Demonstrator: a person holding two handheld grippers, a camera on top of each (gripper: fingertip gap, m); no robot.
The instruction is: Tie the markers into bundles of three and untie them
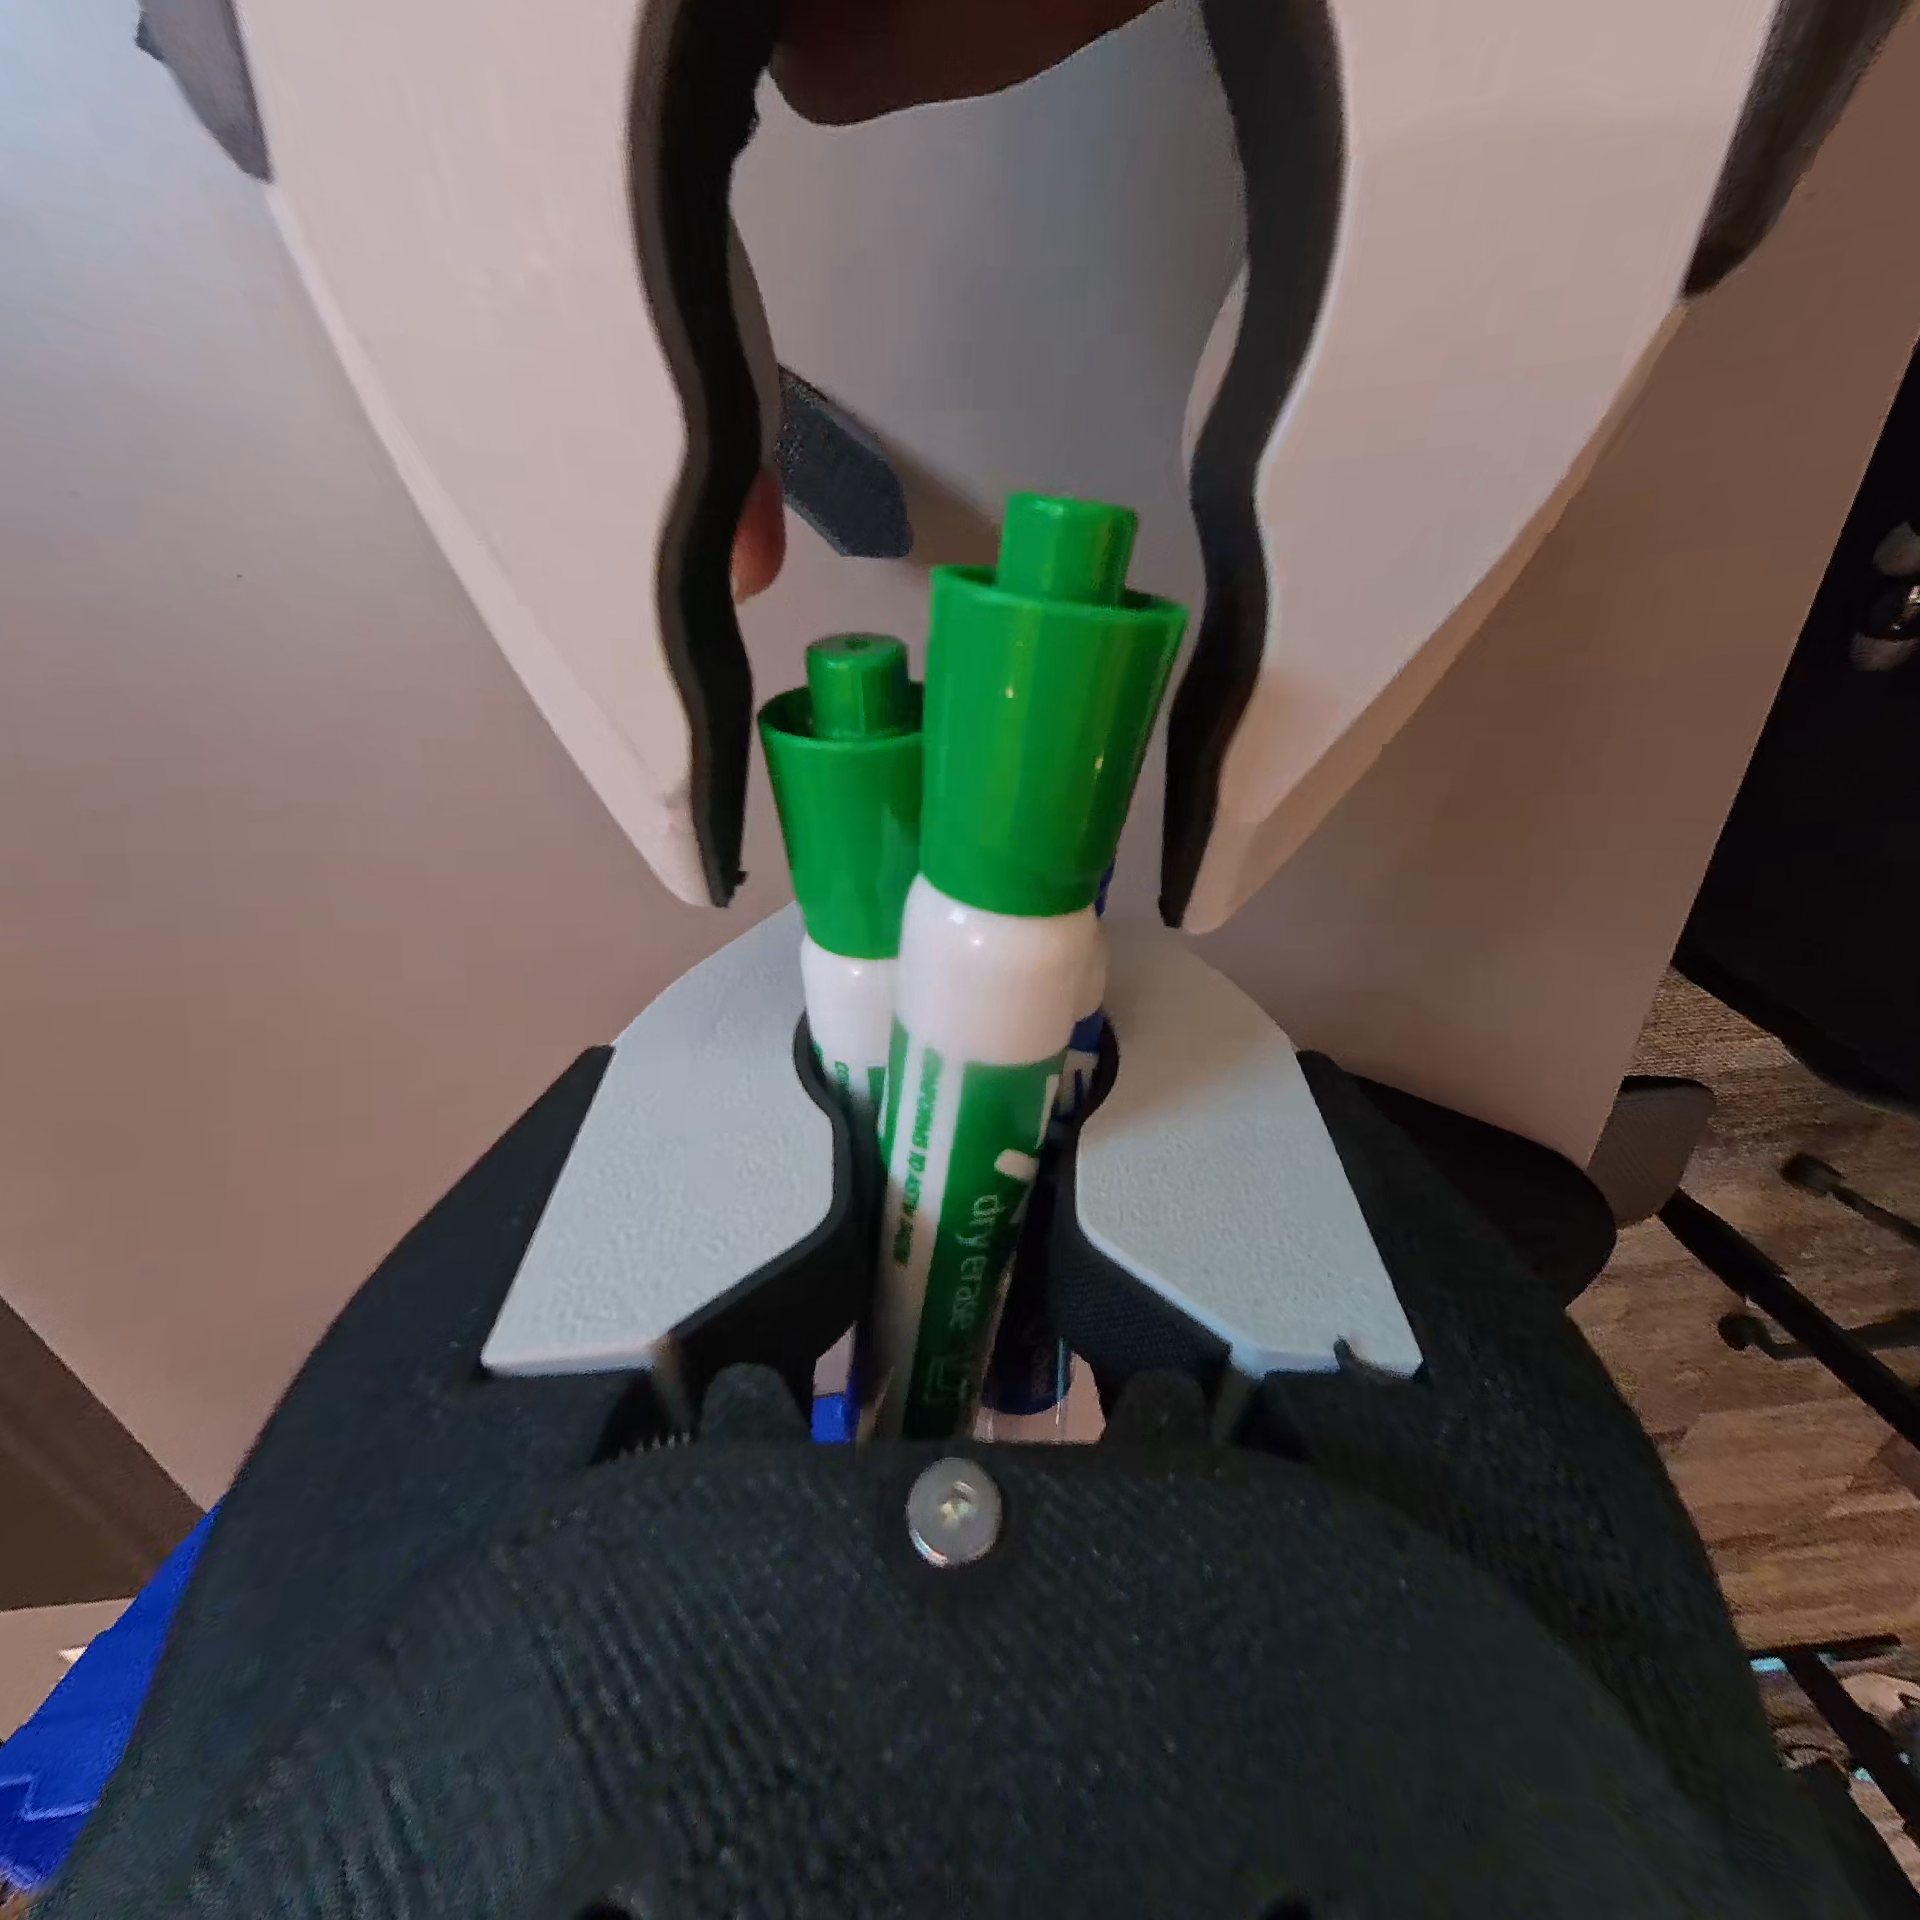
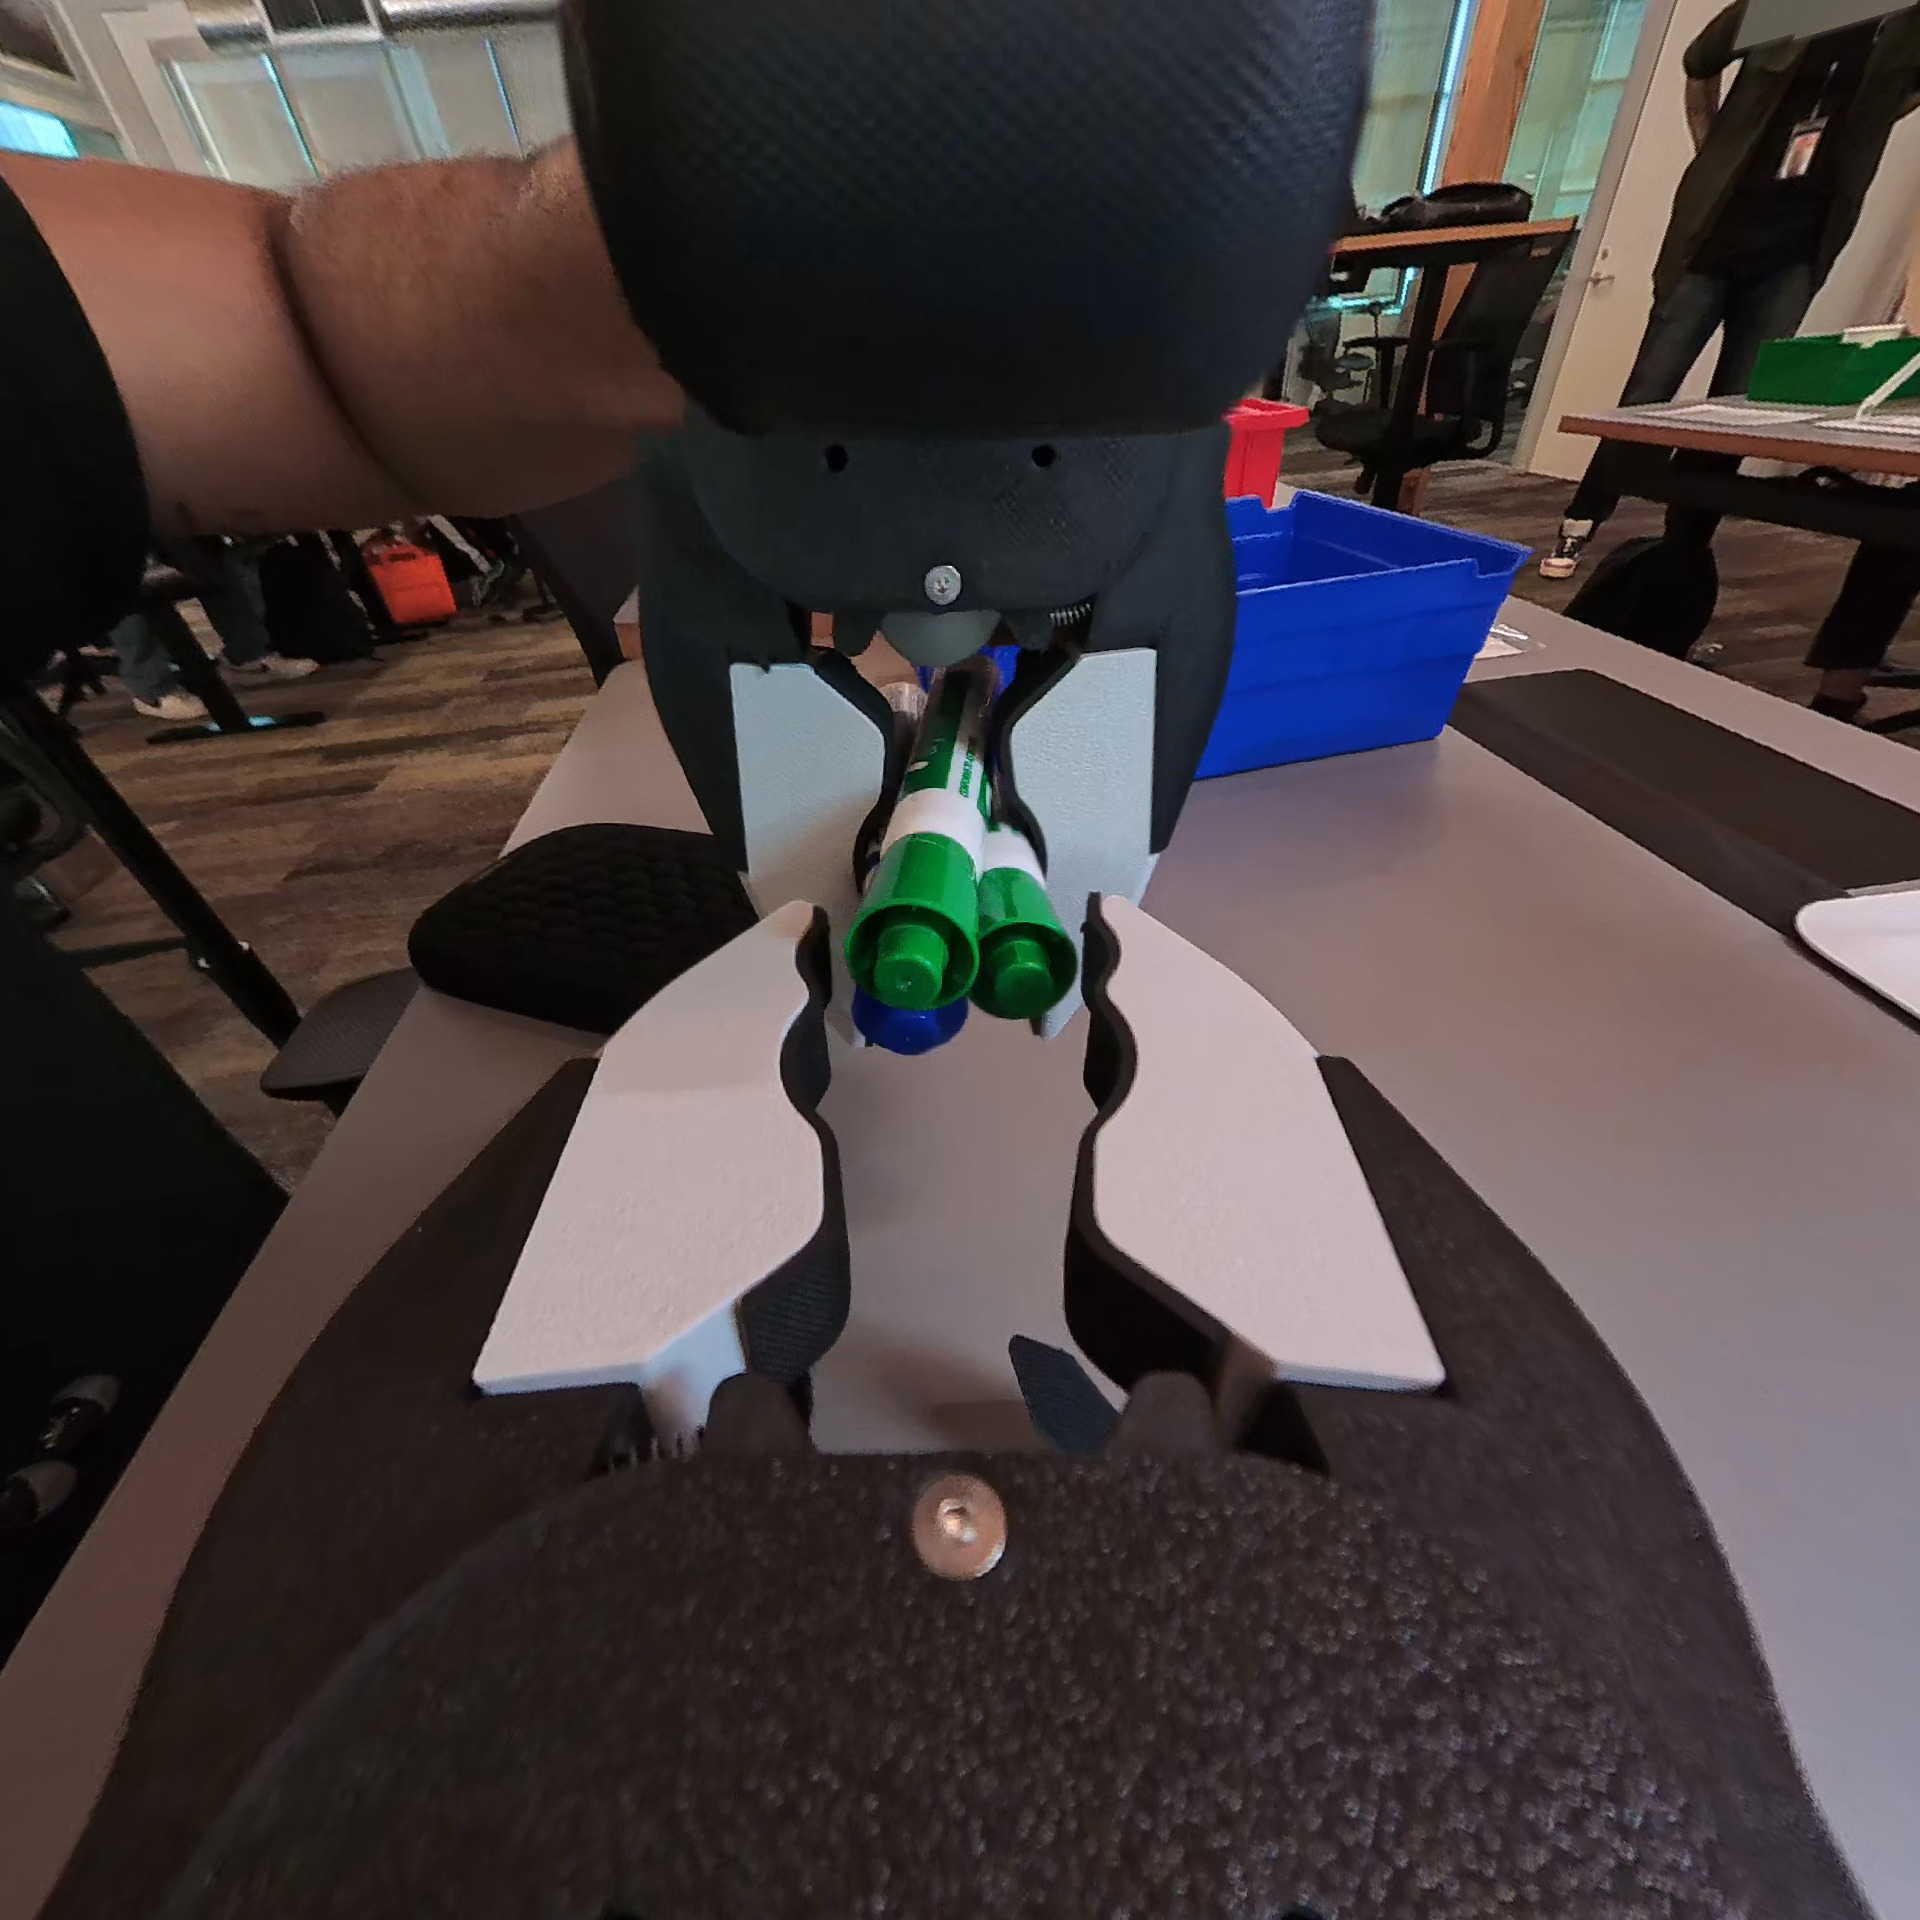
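The markers [image 2: 940, 914] project from between the left gripper's [image 1: 956, 1081] fingers, held clear above the desk [image 2: 1455, 1039], two side by side on top and a third beneath them. The right gripper [image 2: 951, 1049] faces them head-on, its jaws parted, fingertips either side of the marker ends without touching. A bin [image 2: 1340, 644] sits on the desk behind the left gripper toward the far edge, a second bin [image 2: 1259, 442] behind it, and a chair [image 2: 582, 925] stands off the desk's left edge.
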